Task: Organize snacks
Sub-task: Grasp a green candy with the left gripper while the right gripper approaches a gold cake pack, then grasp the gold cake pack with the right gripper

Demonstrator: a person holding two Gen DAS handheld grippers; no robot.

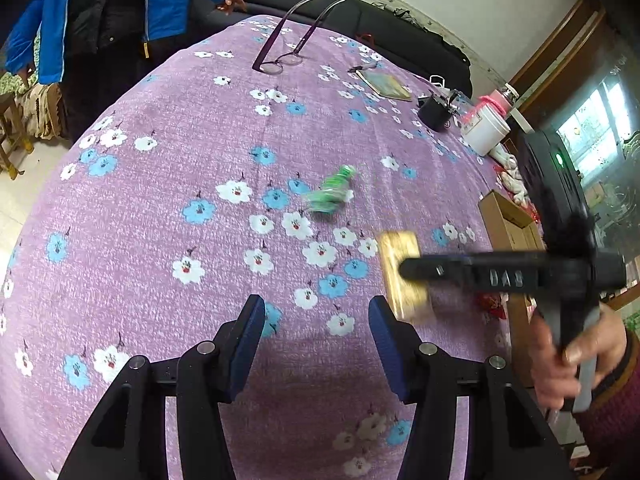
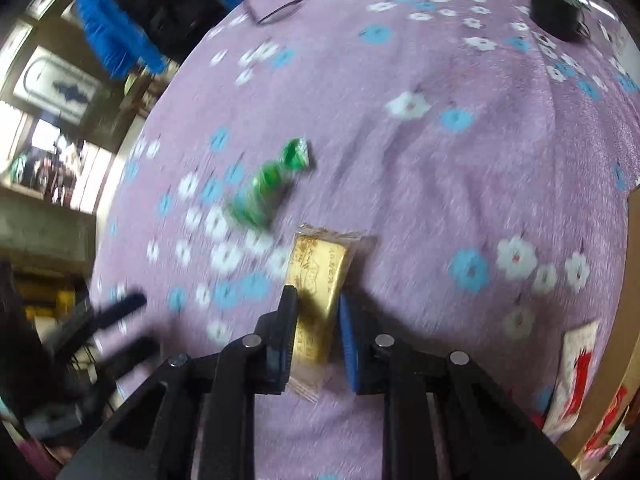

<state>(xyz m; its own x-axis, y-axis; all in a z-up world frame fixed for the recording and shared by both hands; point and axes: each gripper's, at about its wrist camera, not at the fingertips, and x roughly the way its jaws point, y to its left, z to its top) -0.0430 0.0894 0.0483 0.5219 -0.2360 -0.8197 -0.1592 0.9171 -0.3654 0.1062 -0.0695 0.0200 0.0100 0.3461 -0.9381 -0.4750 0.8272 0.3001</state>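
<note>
A gold-wrapped snack bar (image 2: 316, 264) lies on the purple flowered tablecloth (image 2: 440, 184), and my right gripper (image 2: 317, 298) is shut on its near half, both blue pads pressing its sides. From the left wrist view the same bar (image 1: 400, 248) shows behind the right gripper (image 1: 404, 270), which a hand (image 1: 568, 352) holds. A green-wrapped candy (image 1: 332, 192) lies loose on the cloth just beyond, also blurred in the right wrist view (image 2: 268, 188). My left gripper (image 1: 317, 304) hovers open over bare cloth, nothing between its fingers.
A cardboard box (image 1: 504, 216) sits at the table's right edge, with red-and-white packets (image 2: 580, 376) by it. At the far side lie glasses (image 1: 280, 60), a booklet (image 1: 386, 84), a black object (image 1: 434, 112) and a white tub (image 1: 486, 132). A person in a blue jacket (image 1: 168, 0) stands beyond the table.
</note>
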